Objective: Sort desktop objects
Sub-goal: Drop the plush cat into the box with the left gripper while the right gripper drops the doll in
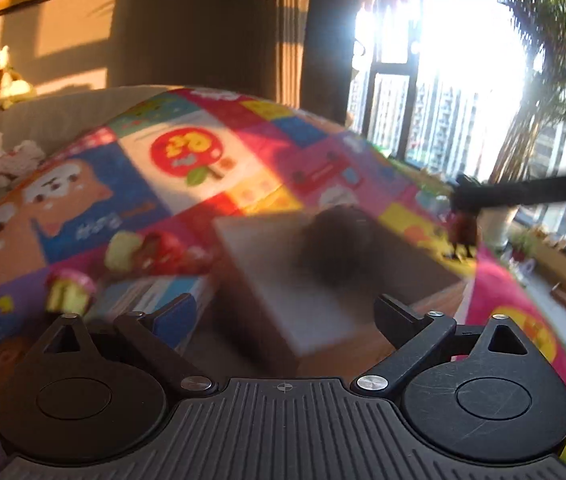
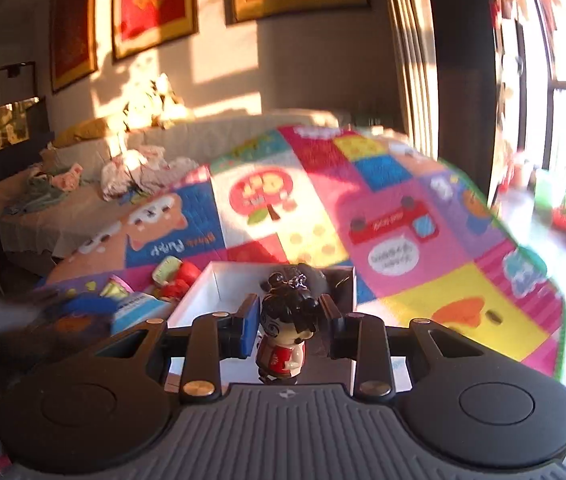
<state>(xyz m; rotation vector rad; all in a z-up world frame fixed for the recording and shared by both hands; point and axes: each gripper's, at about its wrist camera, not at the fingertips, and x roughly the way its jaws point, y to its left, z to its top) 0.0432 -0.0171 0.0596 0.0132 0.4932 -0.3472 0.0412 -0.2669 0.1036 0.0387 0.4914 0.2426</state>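
Sunlight washes over the scene from the windows on your right, and your right gripper (image 2: 289, 326) holds a small doll (image 2: 286, 330) with black hair buns and a red top between its fingers; the blue pad sits at the doll's left side, the dark finger appears just off its other side, so whether both truly press it you cannot tell for sure. The doll hangs upright above the near edge of a white open box (image 2: 219, 284), which has something dark (too blurred to name) lying inside. Your left gripper (image 1: 287, 312) stands wide apart with nothing between its fingers, pointed at the same box (image 1: 255, 256). In that view the doll (image 1: 463, 232) shows small at the right, hanging from the other gripper's dark arm. Left of the box lie a few red and green toys (image 2: 175, 276) and a blue and white book (image 2: 139, 308), all beside a bright patchwork mat (image 2: 403, 216). A sofa (image 2: 83, 184) with heaped clothes runs along the far wall.
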